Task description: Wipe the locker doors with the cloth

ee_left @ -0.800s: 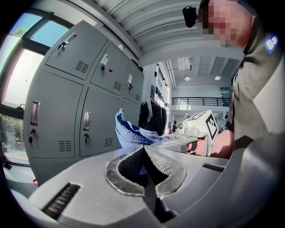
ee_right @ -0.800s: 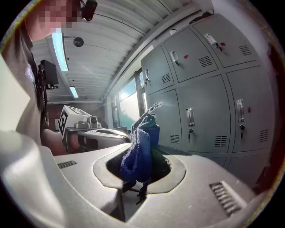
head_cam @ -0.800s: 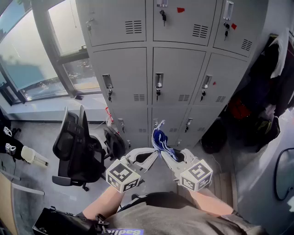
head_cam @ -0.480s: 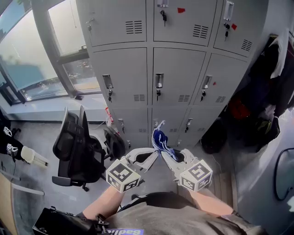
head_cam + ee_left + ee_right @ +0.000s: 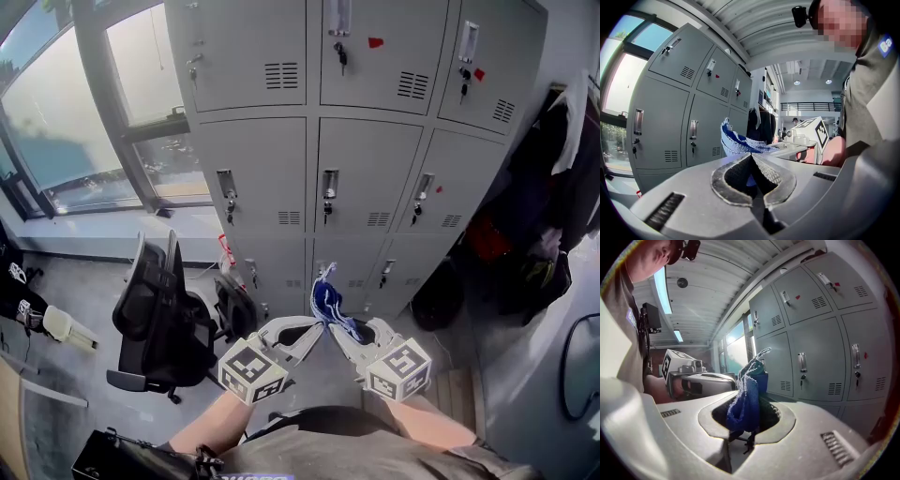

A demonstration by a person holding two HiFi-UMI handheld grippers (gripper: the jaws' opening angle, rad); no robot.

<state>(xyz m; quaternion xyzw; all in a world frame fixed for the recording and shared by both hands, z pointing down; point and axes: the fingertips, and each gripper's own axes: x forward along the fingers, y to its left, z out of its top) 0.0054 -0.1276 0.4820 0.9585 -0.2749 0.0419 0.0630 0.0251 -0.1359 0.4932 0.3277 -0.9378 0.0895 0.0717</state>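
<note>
Right hand-held gripper [image 5: 750,417], jaws clamped on a bunched blue cloth [image 5: 749,380] standing upright, left hand-held gripper [image 5: 719,379] just left of the cloth, grey locker doors [image 5: 820,357] behind and right of the cloth

Chair [image 5: 155,309] left; lockers [image 5: 375,178] unobstructed ahead

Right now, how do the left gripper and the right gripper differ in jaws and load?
The right gripper holds a thick bunched fold of the blue cloth; the left gripper shows only a sliver of blue between its jaws. The right gripper's jaws stand apart around the fold; the left gripper's meet at the tips. Both face the lockers.
</note>
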